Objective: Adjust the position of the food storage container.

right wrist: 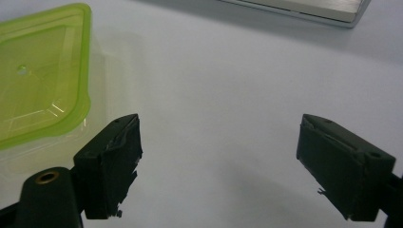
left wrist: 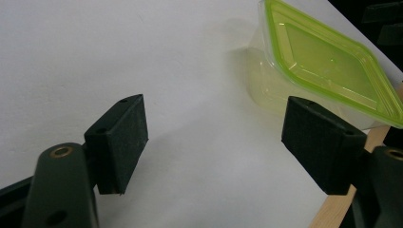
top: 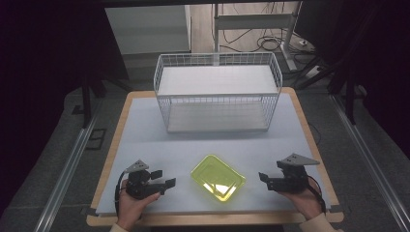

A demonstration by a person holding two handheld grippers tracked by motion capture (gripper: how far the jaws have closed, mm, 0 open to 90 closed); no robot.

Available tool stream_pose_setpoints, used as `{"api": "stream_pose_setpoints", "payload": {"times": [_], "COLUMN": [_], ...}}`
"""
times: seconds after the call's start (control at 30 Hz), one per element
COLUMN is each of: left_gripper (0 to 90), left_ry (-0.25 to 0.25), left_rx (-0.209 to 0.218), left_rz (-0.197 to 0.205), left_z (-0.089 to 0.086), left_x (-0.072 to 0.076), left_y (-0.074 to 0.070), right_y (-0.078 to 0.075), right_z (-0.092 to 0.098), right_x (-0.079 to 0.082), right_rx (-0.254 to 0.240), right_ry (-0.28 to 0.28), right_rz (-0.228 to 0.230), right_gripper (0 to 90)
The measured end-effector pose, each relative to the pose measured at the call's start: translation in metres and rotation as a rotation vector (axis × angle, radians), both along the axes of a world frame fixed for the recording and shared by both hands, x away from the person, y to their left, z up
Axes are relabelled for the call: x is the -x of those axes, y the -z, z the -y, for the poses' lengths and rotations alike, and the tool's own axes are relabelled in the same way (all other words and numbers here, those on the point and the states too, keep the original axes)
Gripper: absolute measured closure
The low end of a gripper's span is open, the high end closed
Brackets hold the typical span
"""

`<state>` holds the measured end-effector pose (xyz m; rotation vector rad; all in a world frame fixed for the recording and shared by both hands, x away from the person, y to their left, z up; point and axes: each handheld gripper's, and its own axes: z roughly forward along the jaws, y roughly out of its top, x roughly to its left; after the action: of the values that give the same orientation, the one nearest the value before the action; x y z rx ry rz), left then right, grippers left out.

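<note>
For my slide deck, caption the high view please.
Two open grippers flank a lidded green container before a white wire basket.

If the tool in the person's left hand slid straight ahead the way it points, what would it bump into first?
Probably the clear plastic container with the yellow-green lid. The left tool, its jaws open and empty, points across the white table top toward it, though the container sits a little off to one side, so it might only graze it.

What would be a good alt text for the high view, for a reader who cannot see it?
A clear plastic container with a yellow-green lid lies on a white table between two open black handheld grippers, the left gripper and the right gripper, neither touching it. Behind it stands an empty white wire basket.
</note>
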<state>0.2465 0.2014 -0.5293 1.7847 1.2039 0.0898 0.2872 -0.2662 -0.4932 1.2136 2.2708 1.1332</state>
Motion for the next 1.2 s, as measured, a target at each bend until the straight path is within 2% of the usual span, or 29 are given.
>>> {"api": "stream_pose_setpoints", "payload": {"times": [0.1,0.43,0.53,0.63,0.67,0.73,0.8,0.83,0.87,0.9,0.93,1.07,1.2], "left_gripper": [23.1,23.5,23.5,23.4,23.4,23.4,23.5,23.5,23.5,23.6,23.6,23.6,23.6], "left_ry": [-0.002,-0.005,-0.005,-0.006,-0.006,-0.002,-0.002,-0.002,-0.002,-0.002,-0.001,0.000,0.000], "left_rx": [0.006,0.000,0.001,0.000,0.000,0.001,0.001,0.001,0.003,0.003,0.001,-0.002,-0.003], "left_rz": [0.002,-0.001,-0.002,-0.004,-0.004,-0.002,0.002,0.002,0.002,0.002,0.003,0.003,0.003], "left_z": [-0.001,-0.001,-0.001,-0.001,-0.001,0.000,0.000,0.000,0.001,0.001,0.001,0.001,0.002], "left_x": [-0.001,0.000,-0.001,-0.001,-0.001,-0.001,0.000,0.000,0.000,0.000,0.000,0.000,0.000], "left_y": [0.000,0.000,0.000,0.000,0.000,-0.001,-0.002,-0.002,-0.002,-0.002,-0.002,-0.002,-0.002], "right_y": [-0.001,-0.009,-0.011,-0.013,-0.013,-0.016,-0.019,-0.019,-0.021,-0.021,-0.024,-0.029,-0.031], "right_z": [0.002,0.006,0.005,0.005,0.005,0.004,0.003,0.003,0.001,0.001,-0.001,-0.006,-0.012], "right_x": [0.000,0.002,0.004,0.006,0.006,0.008,0.009,0.009,0.010,0.010,0.012,0.015,0.017], "right_rx": [0.007,-0.020,-0.021,0.009,0.009,-0.007,-0.004,-0.004,-0.012,-0.012,-0.018,-0.031,-0.034], "right_ry": [0.001,-0.008,-0.020,-0.053,-0.053,-0.074,-0.091,-0.091,-0.110,-0.110,-0.130,-0.166,-0.193], "right_rz": [-0.003,-0.009,-0.006,0.019,0.019,0.009,0.007,0.007,0.005,0.005,0.008,0.007,0.007], "right_gripper": [16.8,24.4,32.8,43.2,43.2,54.5,62.6,62.6,70.8,70.8,77.4,86.6,89.6]}}
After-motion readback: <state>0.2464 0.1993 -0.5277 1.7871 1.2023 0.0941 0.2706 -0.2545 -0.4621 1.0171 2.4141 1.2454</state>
